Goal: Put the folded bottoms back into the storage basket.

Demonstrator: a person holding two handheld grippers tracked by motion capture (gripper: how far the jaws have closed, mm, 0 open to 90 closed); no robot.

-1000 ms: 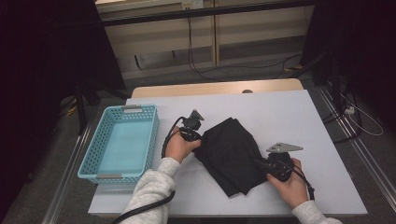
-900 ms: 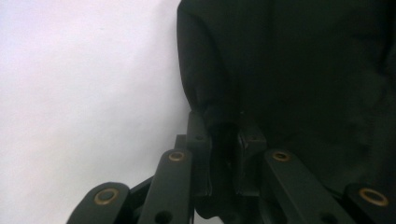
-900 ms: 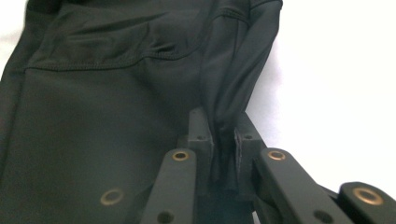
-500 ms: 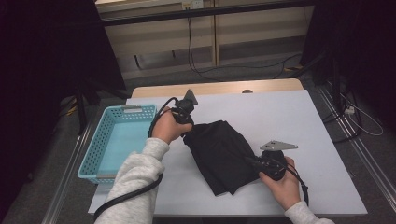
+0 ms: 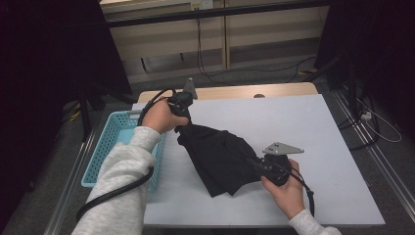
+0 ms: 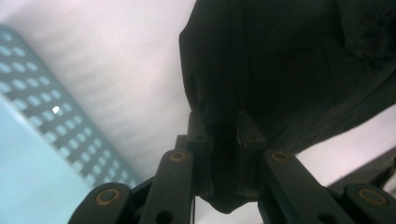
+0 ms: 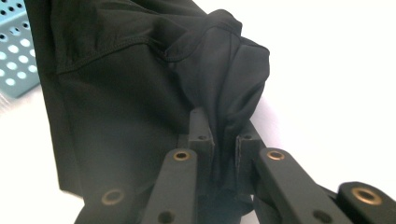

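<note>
Black cloth (image 5: 220,156) spans table (image 5: 313,127) centre, stretched between left gripper (image 5: 182,108) at 11 o'clock and right gripper (image 5: 258,166) at 5 o'clock. Blue basket (image 5: 110,142) blocks 9 o'clock edge. Open tabletop from 12 through 4 o'clock; narrow bare strip at 6.

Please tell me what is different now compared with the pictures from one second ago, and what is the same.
The left gripper has lifted its end of the black cloth and carried it toward the far side of the table, so the cloth now hangs stretched between both grippers. The right gripper moved only slightly. Both stay clamped on the cloth. The blue basket has not moved.
</note>
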